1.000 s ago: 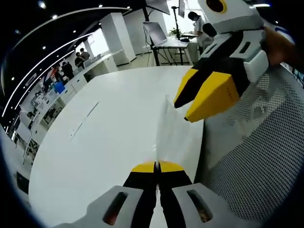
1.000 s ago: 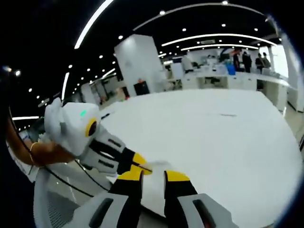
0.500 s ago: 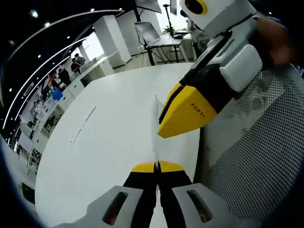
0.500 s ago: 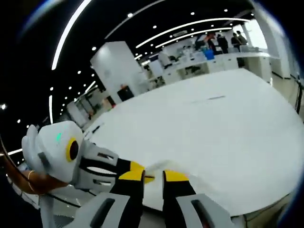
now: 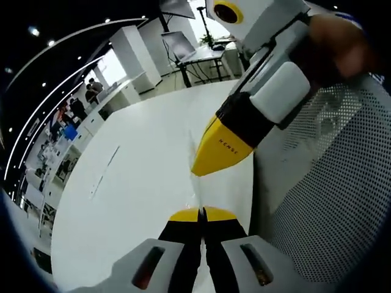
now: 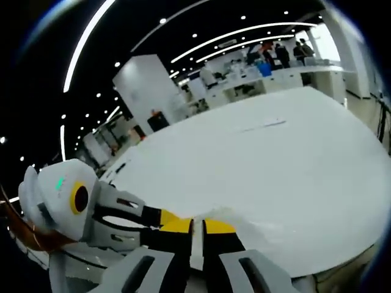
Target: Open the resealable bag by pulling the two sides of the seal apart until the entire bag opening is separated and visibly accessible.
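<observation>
The resealable bag (image 5: 227, 183), clear and hard to make out against the white tabletop (image 5: 140, 183), lies at the near edge, its top rim held between both tongs. In the left gripper view, the left tongs (image 5: 201, 213) are clenched on the bag's edge, and the right tongs (image 5: 204, 168) come in from the right, tips at the same edge. In the right gripper view, the right tongs (image 6: 197, 225) grip the bag (image 6: 247, 223) with jaws nearly together, beside the left tongs (image 6: 166, 218). A mesh chair back (image 5: 330, 195) stands alongside.
</observation>
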`<action>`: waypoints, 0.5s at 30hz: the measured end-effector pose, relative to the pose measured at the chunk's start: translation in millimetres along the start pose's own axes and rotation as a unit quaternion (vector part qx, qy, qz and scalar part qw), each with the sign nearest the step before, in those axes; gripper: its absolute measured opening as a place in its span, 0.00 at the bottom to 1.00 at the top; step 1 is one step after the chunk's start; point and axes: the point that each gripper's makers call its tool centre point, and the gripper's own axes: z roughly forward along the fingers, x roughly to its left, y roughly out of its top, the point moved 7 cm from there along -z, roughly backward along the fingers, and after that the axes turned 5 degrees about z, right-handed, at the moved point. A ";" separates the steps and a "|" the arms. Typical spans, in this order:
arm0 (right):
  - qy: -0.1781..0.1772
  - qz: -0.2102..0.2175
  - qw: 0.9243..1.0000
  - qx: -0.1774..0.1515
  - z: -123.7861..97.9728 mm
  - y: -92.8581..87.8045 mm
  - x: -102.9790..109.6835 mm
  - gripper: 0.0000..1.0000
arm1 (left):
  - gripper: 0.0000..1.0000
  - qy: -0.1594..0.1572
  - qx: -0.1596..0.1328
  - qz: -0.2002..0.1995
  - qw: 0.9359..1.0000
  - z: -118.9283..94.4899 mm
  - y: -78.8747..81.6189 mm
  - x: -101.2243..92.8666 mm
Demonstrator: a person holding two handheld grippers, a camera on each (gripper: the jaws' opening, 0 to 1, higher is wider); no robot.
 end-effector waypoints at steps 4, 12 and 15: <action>0.001 0.023 1.000 0.000 0.4 -3.1 -3.5 0.01 | 0.00 0.001 -0.004 0.013 1.000 -1.0 0.7 -1.1; 0.008 0.071 0.997 0.006 1.4 -8.3 -5.0 0.01 | 0.00 0.007 -0.007 0.070 0.998 -1.3 3.6 -3.7; 0.011 0.098 0.995 0.004 2.2 -9.3 -7.6 0.01 | 0.00 0.014 -0.017 0.089 0.996 -3.5 8.1 -5.6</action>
